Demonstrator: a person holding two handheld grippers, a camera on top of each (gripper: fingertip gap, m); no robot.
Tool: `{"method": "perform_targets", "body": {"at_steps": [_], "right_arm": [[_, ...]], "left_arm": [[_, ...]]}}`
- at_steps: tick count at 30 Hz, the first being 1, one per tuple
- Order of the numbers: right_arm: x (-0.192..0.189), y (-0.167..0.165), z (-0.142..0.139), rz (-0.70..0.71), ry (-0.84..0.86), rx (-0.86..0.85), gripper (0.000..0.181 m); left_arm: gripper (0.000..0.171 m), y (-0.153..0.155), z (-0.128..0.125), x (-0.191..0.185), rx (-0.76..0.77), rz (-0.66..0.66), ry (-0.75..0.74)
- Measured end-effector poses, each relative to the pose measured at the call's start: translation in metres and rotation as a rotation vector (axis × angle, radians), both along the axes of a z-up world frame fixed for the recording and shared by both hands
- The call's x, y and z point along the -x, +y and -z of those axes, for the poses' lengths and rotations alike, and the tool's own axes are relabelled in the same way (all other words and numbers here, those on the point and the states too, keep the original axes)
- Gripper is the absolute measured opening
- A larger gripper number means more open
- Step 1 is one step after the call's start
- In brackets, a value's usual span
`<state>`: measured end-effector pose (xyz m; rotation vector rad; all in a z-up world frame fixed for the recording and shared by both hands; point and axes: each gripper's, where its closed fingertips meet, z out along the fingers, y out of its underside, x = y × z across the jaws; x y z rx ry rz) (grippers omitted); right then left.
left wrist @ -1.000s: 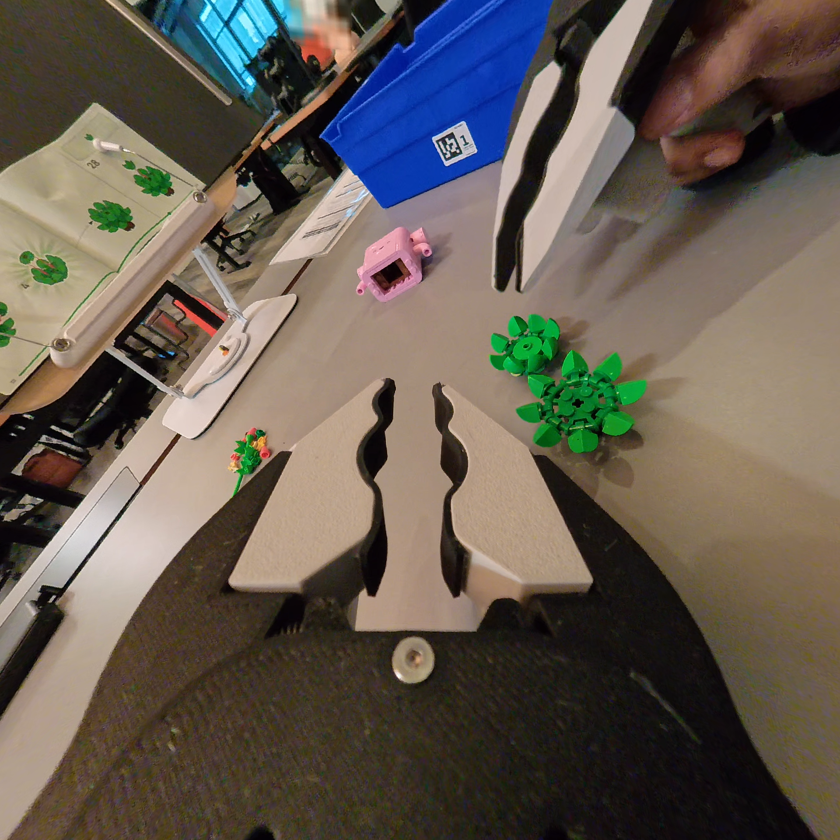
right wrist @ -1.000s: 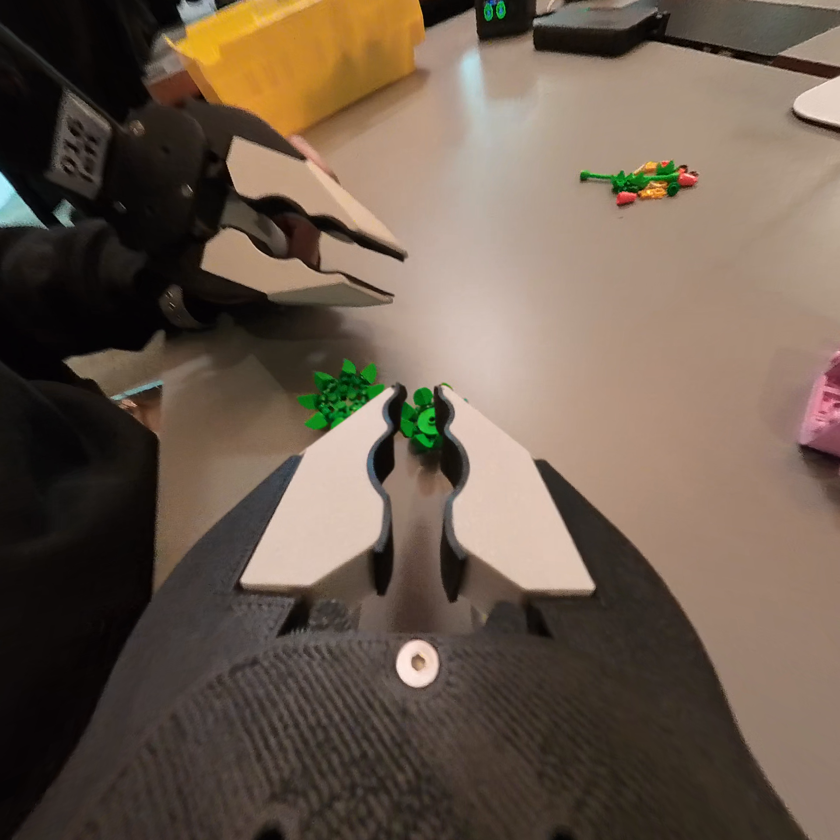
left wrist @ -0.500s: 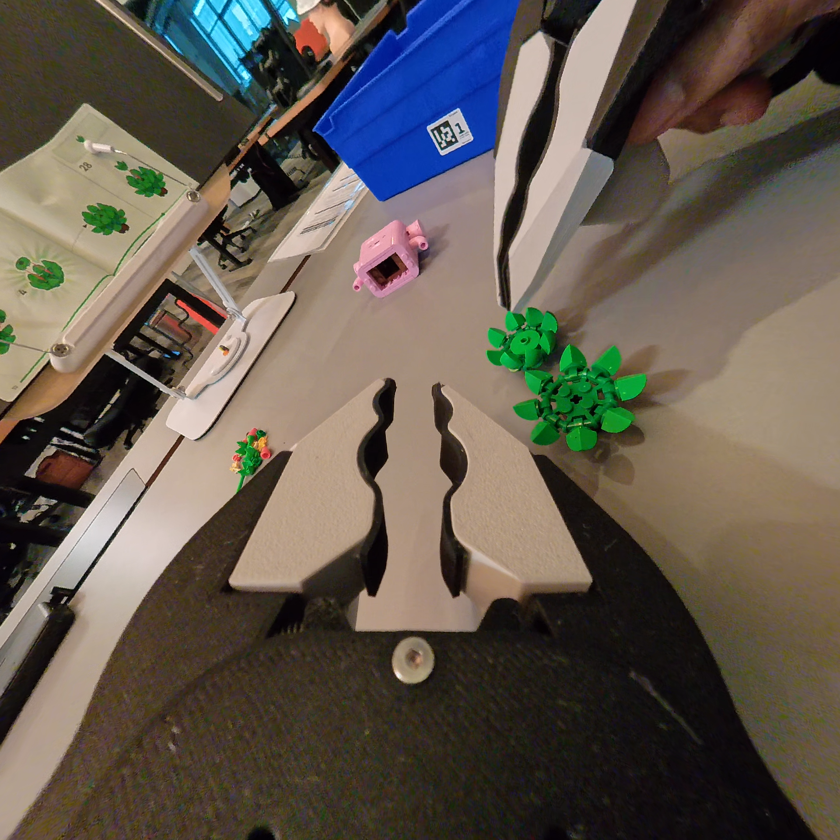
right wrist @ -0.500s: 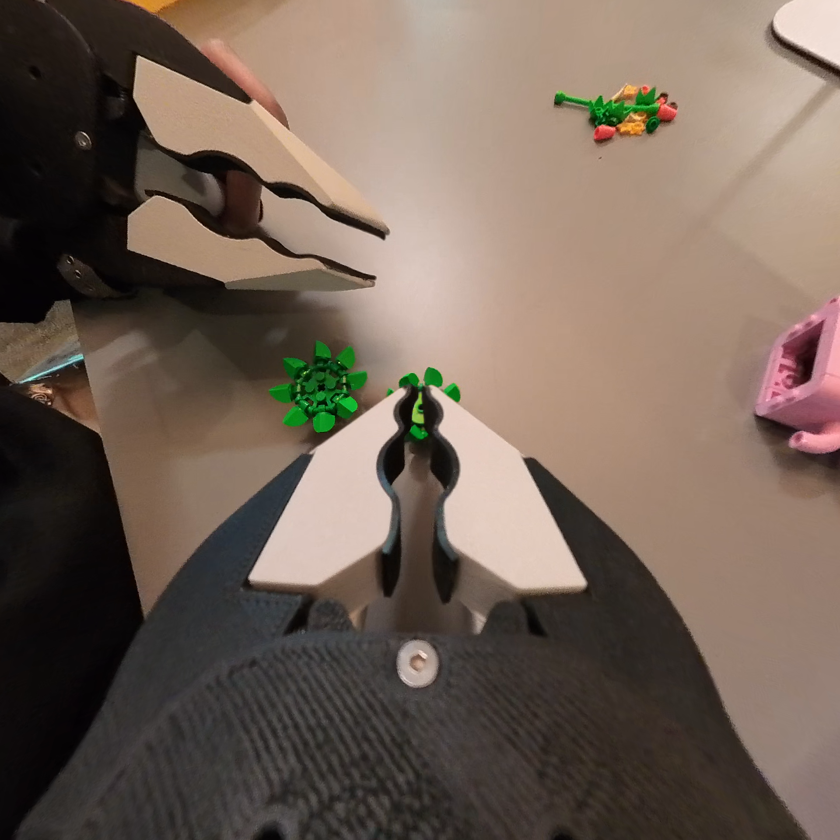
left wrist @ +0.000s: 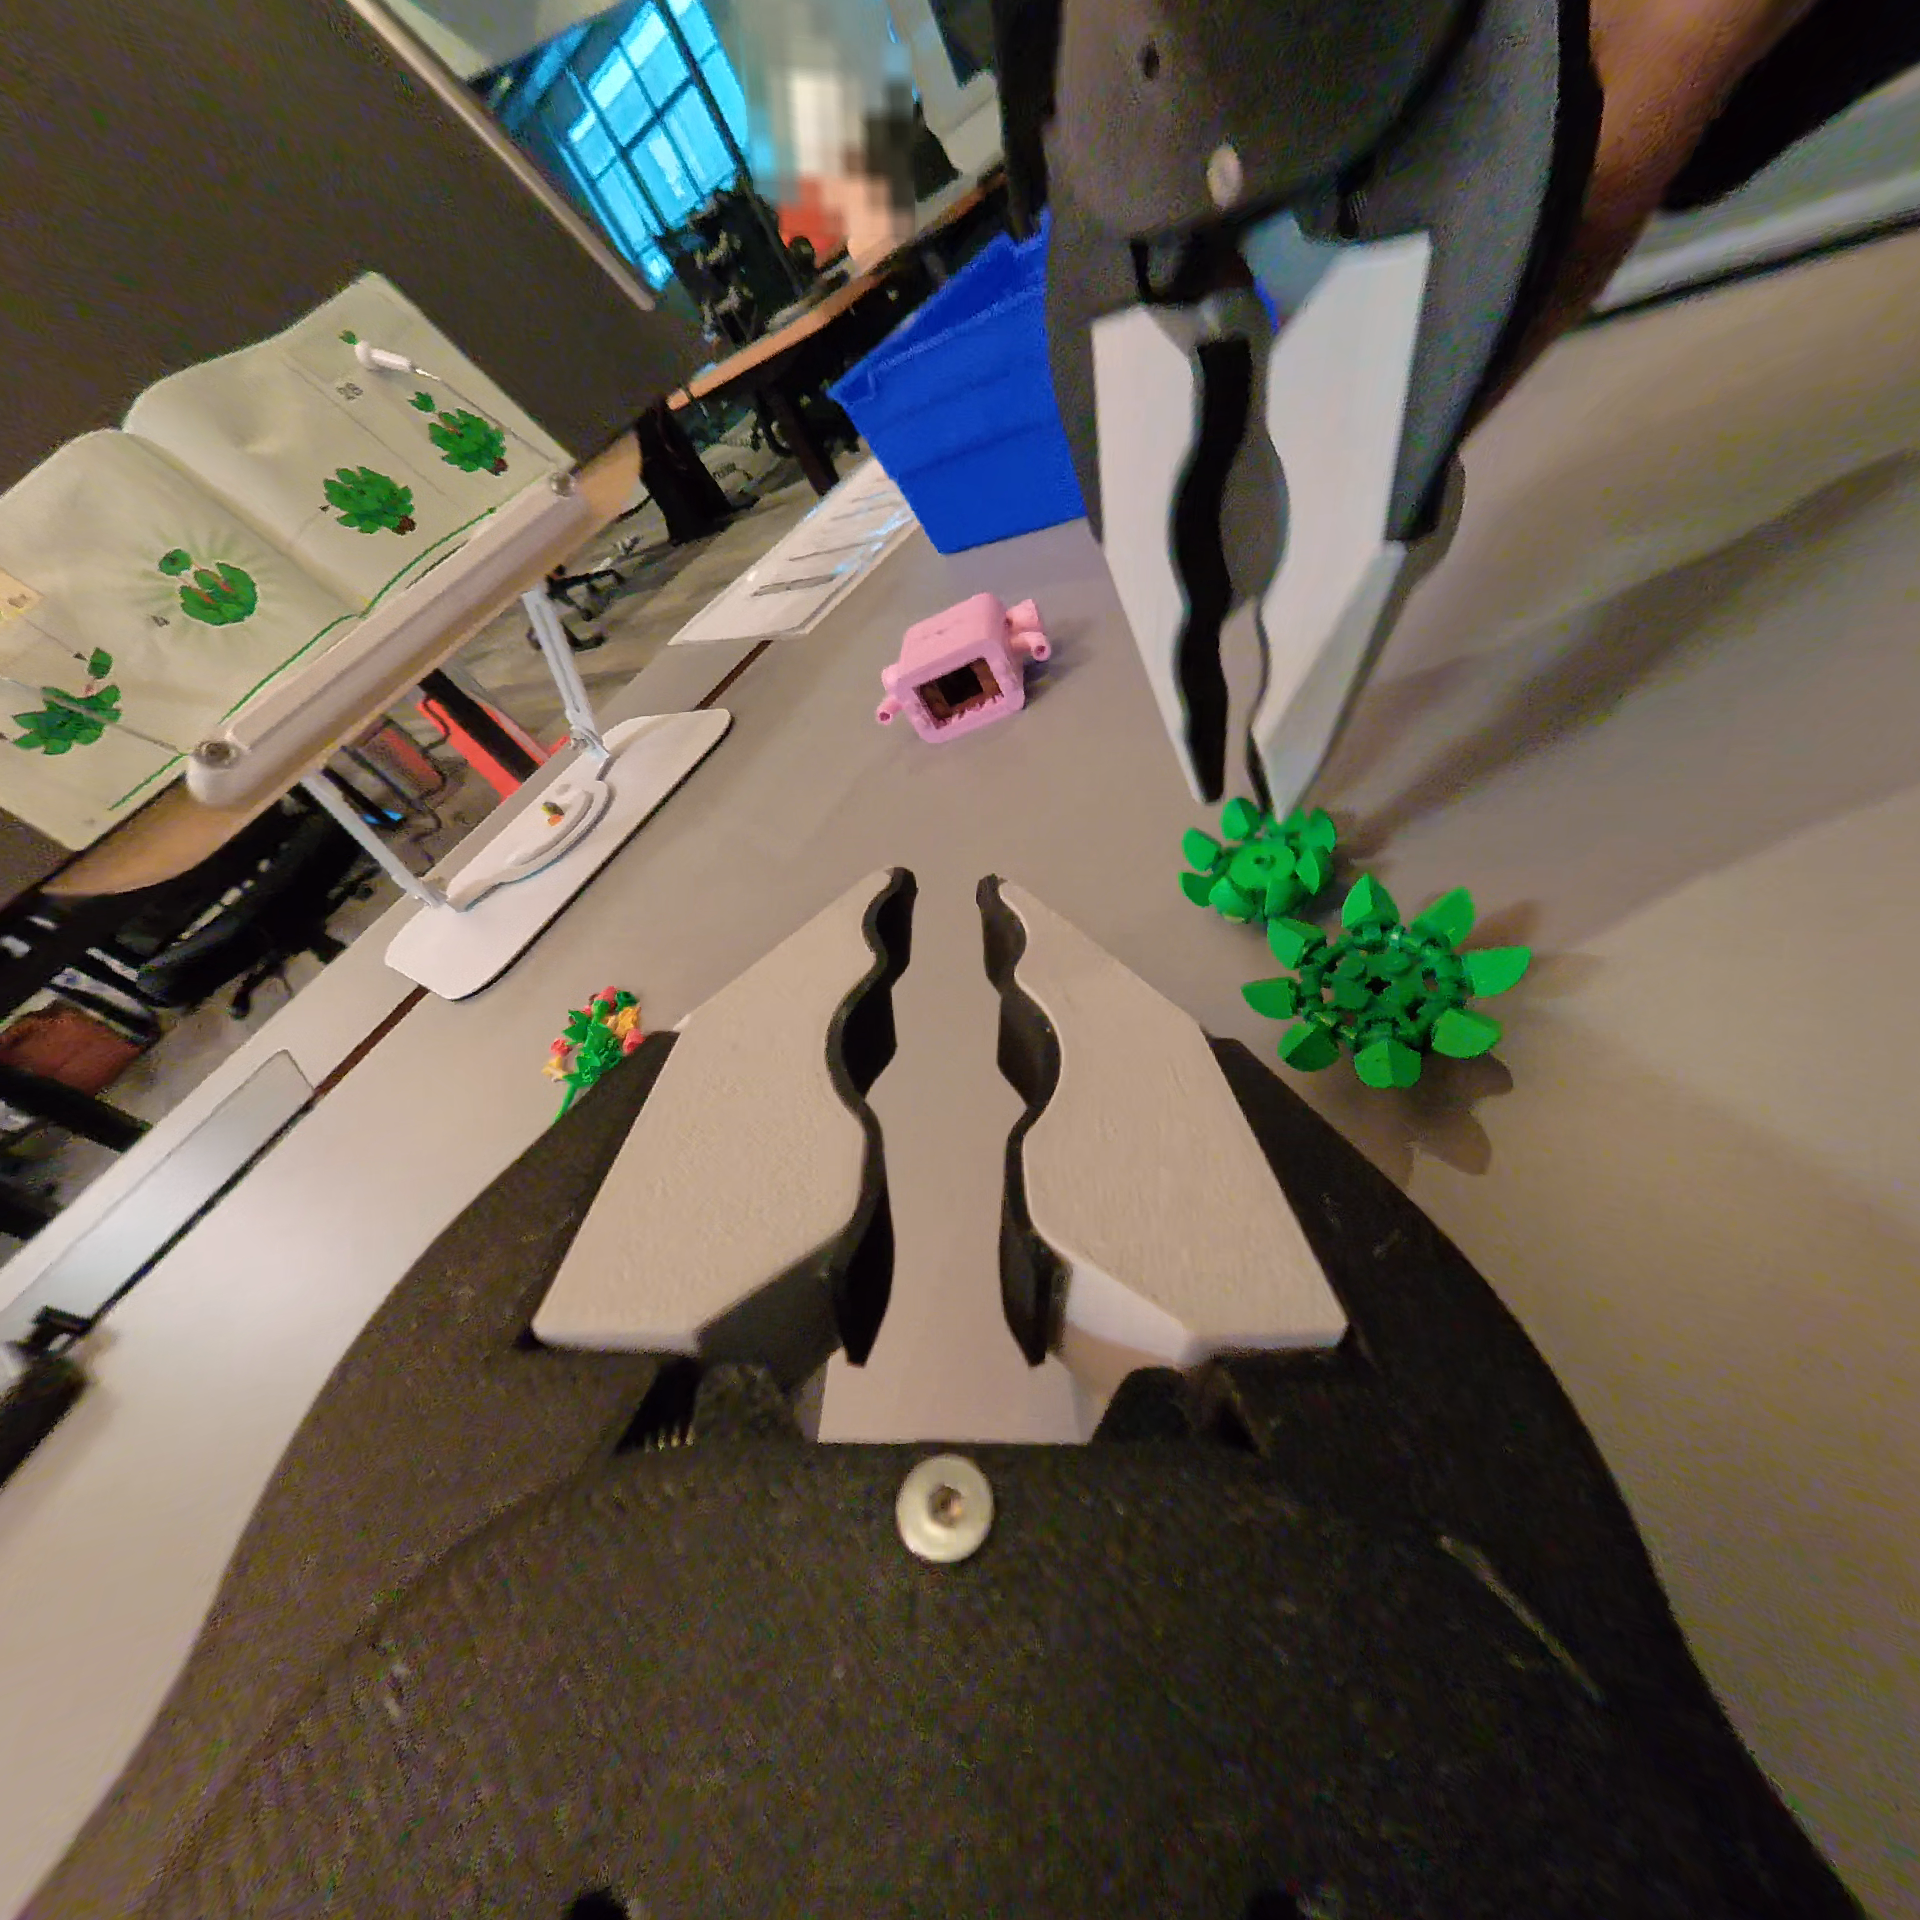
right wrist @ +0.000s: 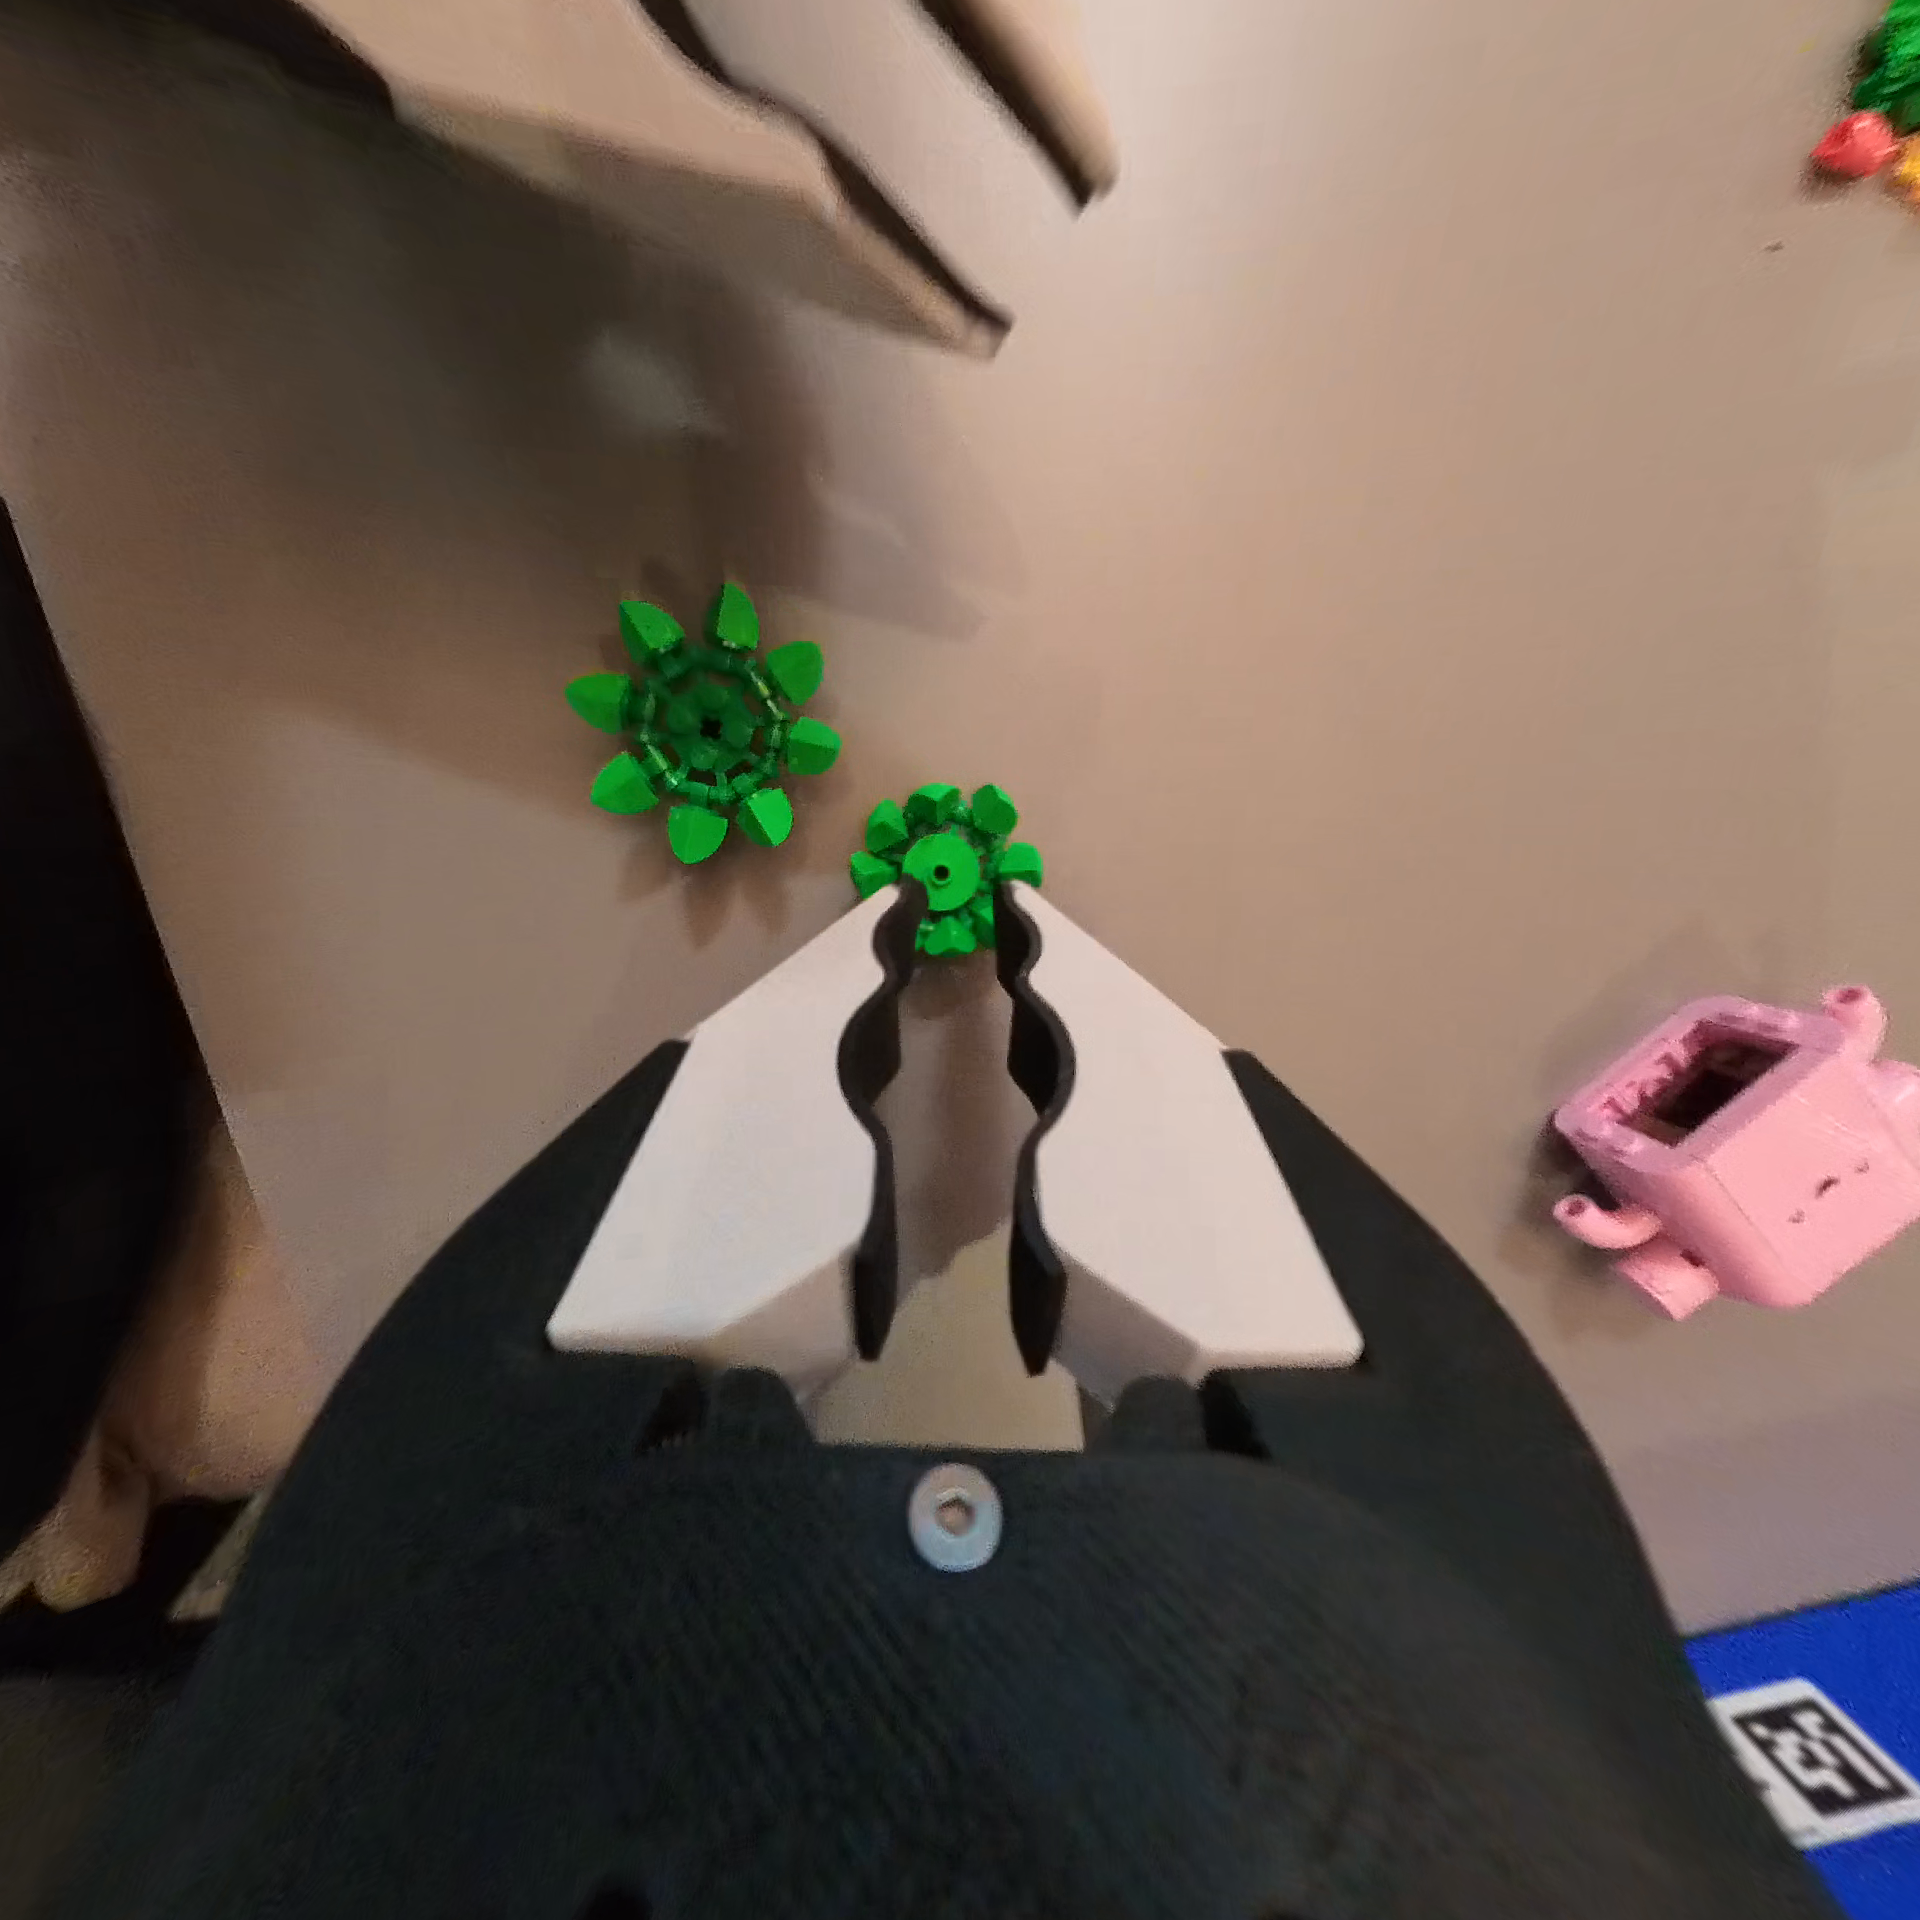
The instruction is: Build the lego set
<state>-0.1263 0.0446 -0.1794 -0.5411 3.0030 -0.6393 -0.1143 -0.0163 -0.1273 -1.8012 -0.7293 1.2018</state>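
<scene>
A small green leaf rosette (right wrist: 940, 868) lies on the grey table (right wrist: 1403, 520), with a larger green rosette (right wrist: 707, 727) just beside it. My right gripper (right wrist: 940, 906) points almost straight down. Its jaws are a little apart and its tips stand on either side of the small rosette's centre disc. The left wrist view shows that gripper (left wrist: 1247, 805) touching down on the small rosette (left wrist: 1257, 862), with the larger rosette (left wrist: 1382, 987) nearer. My left gripper (left wrist: 945, 883) is open and empty, low over the table to the left of both rosettes. It shows blurred in the right wrist view (right wrist: 1044, 260).
A pink box-shaped pot (left wrist: 961, 681) lies on its side beyond my left gripper. A blue bin (left wrist: 966, 436) stands behind it. An open instruction booklet (left wrist: 239, 561) on a white stand (left wrist: 561, 831) is at the left edge. A small flower bunch (left wrist: 597, 1039) lies near my left finger. The left gripper's tips are roughly 8 cm from the right gripper's.
My right gripper has swung from a slant to nearly vertical and come down onto the small rosette. Its jaws are wider than half a second ago. My left gripper has barely moved.
</scene>
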Motion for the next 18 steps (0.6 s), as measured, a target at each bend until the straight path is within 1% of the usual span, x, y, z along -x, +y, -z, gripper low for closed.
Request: {"method": "perform_targets", "body": {"at_steps": [4,7,9,13,18], "right_arm": [[-0.001,-0.001,0.006,-0.059,0.019,-0.073,0.013],[-0.001,-0.002,0.009,-0.093,0.037,-0.112,0.014],[-0.003,-0.002,0.011,-0.113,0.028,-0.135,0.013],[-0.002,-0.002,0.013,-0.137,0.050,-0.167,0.010],[-0.003,-0.002,0.013,-0.139,0.038,-0.184,0.010]], "left_arm": [[0.011,-0.013,-0.015,-0.002,-0.160,0.000,0.024],[0.011,-0.019,-0.022,-0.003,-0.230,0.000,0.035],[0.011,-0.019,-0.021,-0.003,-0.229,0.002,0.035],[0.010,-0.013,-0.017,-0.003,-0.171,0.009,0.032],[0.010,-0.010,-0.015,-0.003,-0.144,0.012,0.030]]}}
